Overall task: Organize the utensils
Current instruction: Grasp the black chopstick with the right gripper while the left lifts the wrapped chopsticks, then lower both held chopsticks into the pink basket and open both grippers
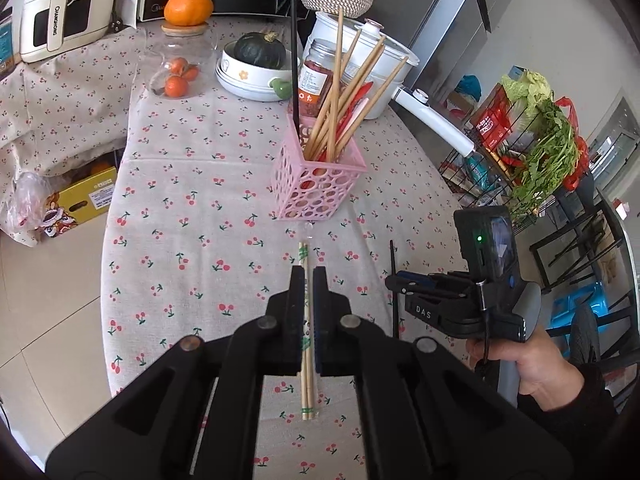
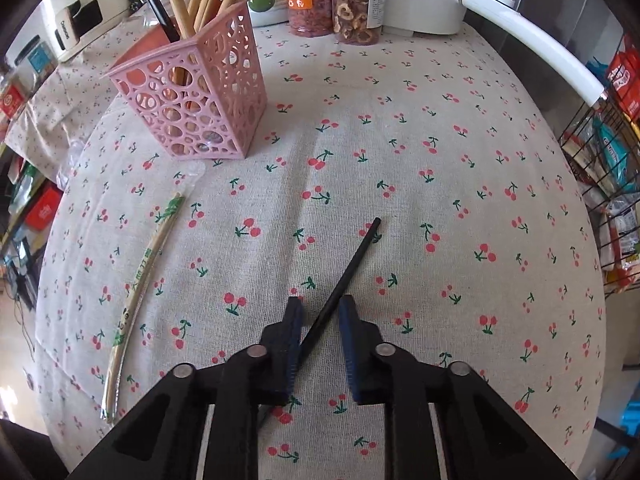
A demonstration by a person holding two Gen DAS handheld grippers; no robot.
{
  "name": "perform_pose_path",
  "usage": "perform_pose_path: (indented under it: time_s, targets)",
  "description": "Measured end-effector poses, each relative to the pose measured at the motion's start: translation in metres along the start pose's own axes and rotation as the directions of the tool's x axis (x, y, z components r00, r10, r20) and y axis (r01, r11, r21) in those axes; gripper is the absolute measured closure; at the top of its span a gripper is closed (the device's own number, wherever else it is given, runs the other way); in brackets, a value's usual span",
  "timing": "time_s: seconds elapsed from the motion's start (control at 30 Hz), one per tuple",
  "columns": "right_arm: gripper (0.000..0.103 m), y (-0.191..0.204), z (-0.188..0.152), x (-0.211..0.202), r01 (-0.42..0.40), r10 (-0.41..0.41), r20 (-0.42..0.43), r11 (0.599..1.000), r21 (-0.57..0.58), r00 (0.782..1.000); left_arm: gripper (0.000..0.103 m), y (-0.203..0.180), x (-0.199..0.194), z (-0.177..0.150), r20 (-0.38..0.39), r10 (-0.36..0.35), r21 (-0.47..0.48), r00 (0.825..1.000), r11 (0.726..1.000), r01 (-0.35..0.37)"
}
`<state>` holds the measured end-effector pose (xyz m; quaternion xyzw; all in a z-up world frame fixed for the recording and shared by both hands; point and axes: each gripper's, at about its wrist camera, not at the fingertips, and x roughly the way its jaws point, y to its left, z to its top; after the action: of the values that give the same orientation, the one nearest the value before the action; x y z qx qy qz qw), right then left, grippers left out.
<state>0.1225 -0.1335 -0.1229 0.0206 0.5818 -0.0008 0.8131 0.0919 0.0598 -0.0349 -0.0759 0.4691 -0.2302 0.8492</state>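
Note:
A pink perforated utensil basket point(image 1: 318, 178) point(image 2: 192, 98) stands mid-table and holds several wooden chopsticks, a black chopstick and red utensils. A wrapped pair of disposable chopsticks point(image 1: 306, 332) point(image 2: 140, 280) lies flat on the cherry-print tablecloth. My left gripper point(image 1: 307, 280) straddles it, jaws narrowly apart on either side, not visibly clamped. A single black chopstick point(image 2: 344, 280) point(image 1: 394, 292) lies on the cloth. My right gripper point(image 2: 320, 312) is open, with the black chopstick running between its fingers.
Behind the basket are two jars point(image 2: 336, 0), a white cooker point(image 1: 360, 60), bowls with a green squash point(image 1: 256, 64) and a glass jar of oranges point(image 1: 178, 68). A wire rack with vegetables point(image 1: 532, 148) stands off the table's right edge.

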Motion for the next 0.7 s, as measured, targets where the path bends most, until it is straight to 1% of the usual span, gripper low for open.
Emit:
perform_pose_path:
  time_s: [0.07,0.1,0.13,0.2,0.33,0.57,0.6,0.63,0.67,0.7]
  targets:
    - [0.093,-0.006,0.003,-0.001,-0.029,0.030,-0.004,0.999,0.034,1.000,0.098,0.005,0.009,-0.001,-0.040,-0.017,-0.024,0.999,1.000,0.016]
    - [0.094,-0.011,0.005,-0.002,-0.046,0.046,-0.005,0.998,0.050,0.999,0.089,0.005,0.014,-0.002,-0.063,-0.024,-0.032,0.998,0.999,0.022]
    - [0.094,-0.016,0.006,-0.003,-0.059,0.059,-0.003,0.996,0.065,0.998,0.077,0.005,0.020,-0.002,-0.081,-0.027,-0.036,0.996,0.999,0.024]
    - [0.095,-0.022,0.007,-0.007,-0.070,0.070,0.008,0.994,0.080,0.998,0.067,0.002,0.032,-0.001,-0.105,-0.019,-0.042,0.994,0.999,0.015]
    - [0.096,-0.027,0.004,-0.018,-0.088,0.086,0.028,0.993,0.082,0.996,0.067,-0.008,0.067,0.002,-0.178,-0.023,-0.039,0.984,0.999,0.016]
    - [0.096,-0.037,-0.005,-0.033,-0.132,0.129,0.040,0.988,0.079,0.991,0.067,-0.022,0.117,-0.003,-0.280,0.071,0.020,0.957,0.997,-0.068]
    - [0.096,-0.039,-0.006,-0.034,-0.141,0.138,0.044,0.987,0.081,0.989,0.070,-0.022,0.122,-0.005,-0.291,0.089,0.026,0.953,0.996,-0.085]
    - [0.096,-0.041,-0.006,-0.036,-0.151,0.148,0.047,0.985,0.082,0.988,0.076,-0.023,0.123,-0.005,-0.282,0.109,0.038,0.953,0.994,-0.103]
    - [0.096,-0.041,-0.007,-0.037,-0.161,0.157,0.050,0.984,0.082,0.986,0.081,-0.026,0.124,-0.005,-0.283,0.138,0.061,0.949,0.990,-0.126]
    - [0.096,-0.041,-0.007,-0.039,-0.171,0.167,0.054,0.982,0.081,0.985,0.090,-0.027,0.124,-0.006,-0.277,0.162,0.084,0.947,0.986,-0.144]
